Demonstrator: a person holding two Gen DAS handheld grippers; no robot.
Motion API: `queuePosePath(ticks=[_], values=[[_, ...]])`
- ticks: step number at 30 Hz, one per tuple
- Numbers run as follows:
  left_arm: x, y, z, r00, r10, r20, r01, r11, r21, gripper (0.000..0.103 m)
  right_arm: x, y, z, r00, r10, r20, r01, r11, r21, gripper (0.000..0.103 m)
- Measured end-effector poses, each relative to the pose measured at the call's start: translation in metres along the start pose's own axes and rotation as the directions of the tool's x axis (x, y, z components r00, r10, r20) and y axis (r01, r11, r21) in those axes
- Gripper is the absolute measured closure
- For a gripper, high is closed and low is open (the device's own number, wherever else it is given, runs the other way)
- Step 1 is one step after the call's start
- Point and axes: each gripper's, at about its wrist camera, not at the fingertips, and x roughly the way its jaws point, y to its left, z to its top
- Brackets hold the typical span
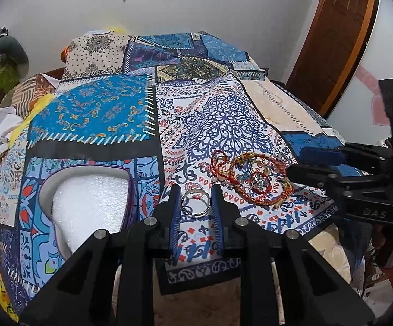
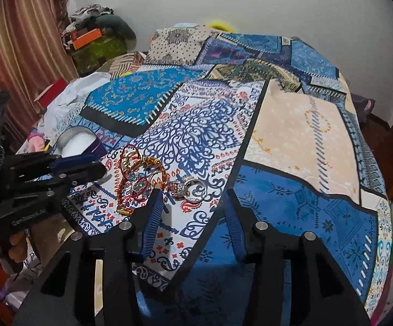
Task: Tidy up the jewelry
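**Left claw pinches a ring above the bedspread**

While the right claw (image 2: 192,206) hangs spread wide over the bed (image 2: 305,141), gripping nothing, the left claw (image 1: 195,203) has a silver ring (image 1: 195,201) pinched between its blue pads (image 1: 175,217), held just off the patterned cover. To its right lies the jewelry pile (image 1: 253,180): red and gold thread bracelets tangled with small rings, resting on the white-and-navy patch. In the right wrist view, a second silver ring (image 2: 195,187) sits at the pile's near edge, just ahead of the open fingers. Left of the held ring, a white foam-lined box (image 1: 87,198) rests on the cover, apart from the pile.
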Motion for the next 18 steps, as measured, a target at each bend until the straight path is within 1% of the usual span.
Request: queuePosePath(ticks=[3,8,11,18], values=[[-0.004,0.002,0.0,1.0,0.002,0.008,-0.002,1.0,-0.003,0.082,0.008,-0.001,0.002,1.0,0.01,-0.02,-0.01,1.0,0.007,0.061],[-0.006,0.005,0.0,1.0,0.004,0.012,-0.004,1.0,-0.01,0.082,0.014,0.002,0.004,1.0,0.012,-0.021,-0.012,1.0,-0.004,0.061],[-0.009,0.005,0.001,1.0,0.006,0.019,-0.005,1.0,-0.014,0.082,0.017,0.002,0.004,1.0,-0.006,-0.018,0.006,1.0,-0.012,0.075],[-0.025,0.008,0.004,0.998,0.021,0.053,-0.02,1.0,-0.022,0.082,0.008,0.003,0.004,1.0,0.0,-0.002,0.0,1.0,0.015,0.075]])
